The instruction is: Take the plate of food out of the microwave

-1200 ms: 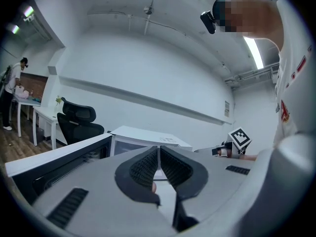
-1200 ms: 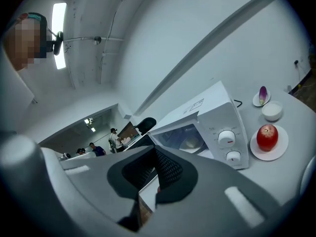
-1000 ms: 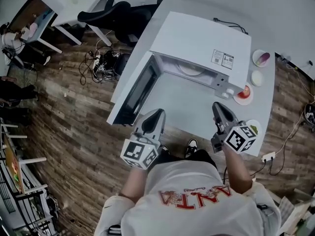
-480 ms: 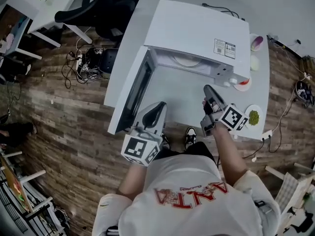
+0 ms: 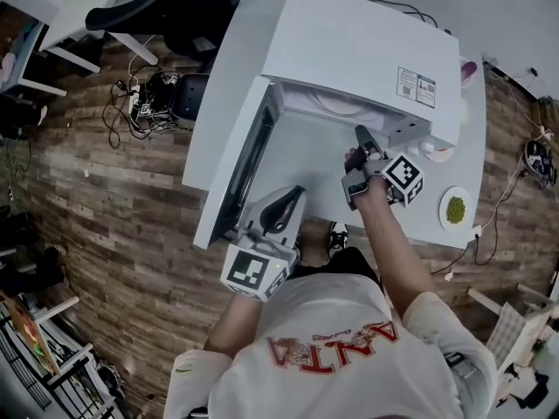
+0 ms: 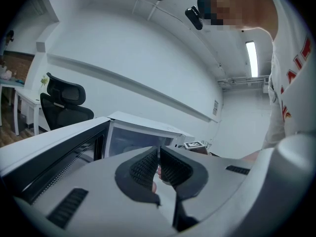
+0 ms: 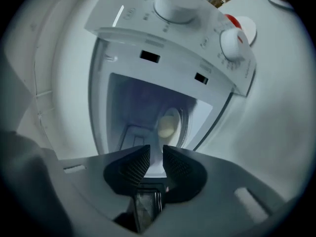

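A white microwave [image 5: 349, 51] stands on the white table [image 5: 437, 230], its door [image 5: 236, 173] swung open to the left. In the cavity a white plate [image 7: 169, 124] carries pale food; from the head view only its rim [image 5: 336, 105] shows. My right gripper [image 5: 360, 133] is in front of the cavity mouth and points in. Its jaws [image 7: 156, 164] are opening, a small gap apart, with nothing between them. My left gripper [image 5: 293, 196] hangs near the table's front edge by the door; its jaws [image 6: 159, 167] are shut and hold nothing.
Two control knobs [image 7: 176, 1] sit on the microwave's right panel. Right of the microwave are a small plate with green food [image 5: 455, 209], a red-and-white dish [image 5: 439, 154] and a bowl [image 5: 469, 70]. An office chair [image 5: 166, 7] and floor cables [image 5: 144, 103] lie to the left.
My right gripper has moved from the table's front right corner forward and left, up to the mouth of the microwave. The left gripper has stayed near the front edge.
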### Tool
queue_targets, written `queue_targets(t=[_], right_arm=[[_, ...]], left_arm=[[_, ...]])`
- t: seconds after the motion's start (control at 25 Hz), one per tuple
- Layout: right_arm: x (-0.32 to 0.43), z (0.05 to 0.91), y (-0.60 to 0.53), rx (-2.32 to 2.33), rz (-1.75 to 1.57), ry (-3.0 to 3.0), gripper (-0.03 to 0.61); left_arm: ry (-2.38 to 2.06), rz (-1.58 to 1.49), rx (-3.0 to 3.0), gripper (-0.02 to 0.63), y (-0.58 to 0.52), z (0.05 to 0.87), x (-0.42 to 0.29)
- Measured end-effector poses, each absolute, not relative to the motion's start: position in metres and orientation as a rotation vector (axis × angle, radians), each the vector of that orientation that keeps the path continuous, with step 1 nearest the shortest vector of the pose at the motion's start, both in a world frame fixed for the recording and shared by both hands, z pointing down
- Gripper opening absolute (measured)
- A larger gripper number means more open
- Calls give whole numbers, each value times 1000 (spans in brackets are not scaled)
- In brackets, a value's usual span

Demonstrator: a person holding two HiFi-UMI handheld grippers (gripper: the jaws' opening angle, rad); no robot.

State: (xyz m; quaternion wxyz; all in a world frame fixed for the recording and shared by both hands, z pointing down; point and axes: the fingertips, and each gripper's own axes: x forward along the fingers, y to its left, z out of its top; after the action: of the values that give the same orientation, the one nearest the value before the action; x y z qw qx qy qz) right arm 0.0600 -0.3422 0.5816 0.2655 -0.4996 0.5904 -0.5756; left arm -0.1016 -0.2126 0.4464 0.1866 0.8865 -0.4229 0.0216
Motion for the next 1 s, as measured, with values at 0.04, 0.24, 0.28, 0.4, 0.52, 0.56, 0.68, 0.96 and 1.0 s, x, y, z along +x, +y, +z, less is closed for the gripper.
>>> queue_targets(t=[0.04,0.24,0.28,0.4,0.52,0.56,0.68,0.96,1.0], right_arm=[[59,587,-347,-1345,-1563,1563,58],[58,612,-371,-1354,-1602,1451,58],[57,616,-374,-1355,-1611,1432,58],[56,626,-384,-1365,-1625,1396,58],[58,634,-388,-1384,-1630,1367,58],[59,636,-388,-1385,-1634,1358,58],[61,641,-392,-1394,-1639,1346,58],[60,647,-397,-1407,-1642,1312,58],[61,648,-397,-1409,-1639,1309,58]], left_arm=[[-1191,69,2499,25,-214,447,-102],[-1190,83,2500,25,-223,456,-102],[-1188,83,2496,25,-225,458,-102],[-1182,96,2502,25,-228,460,-101],[-1167,125,2514,25,-225,461,-100],[-1165,127,2515,25,-225,461,-101],[-1164,132,2515,25,-228,462,-101],[-1168,142,2512,25,-234,463,-106],[-1168,139,2513,25,-235,462,-106]])
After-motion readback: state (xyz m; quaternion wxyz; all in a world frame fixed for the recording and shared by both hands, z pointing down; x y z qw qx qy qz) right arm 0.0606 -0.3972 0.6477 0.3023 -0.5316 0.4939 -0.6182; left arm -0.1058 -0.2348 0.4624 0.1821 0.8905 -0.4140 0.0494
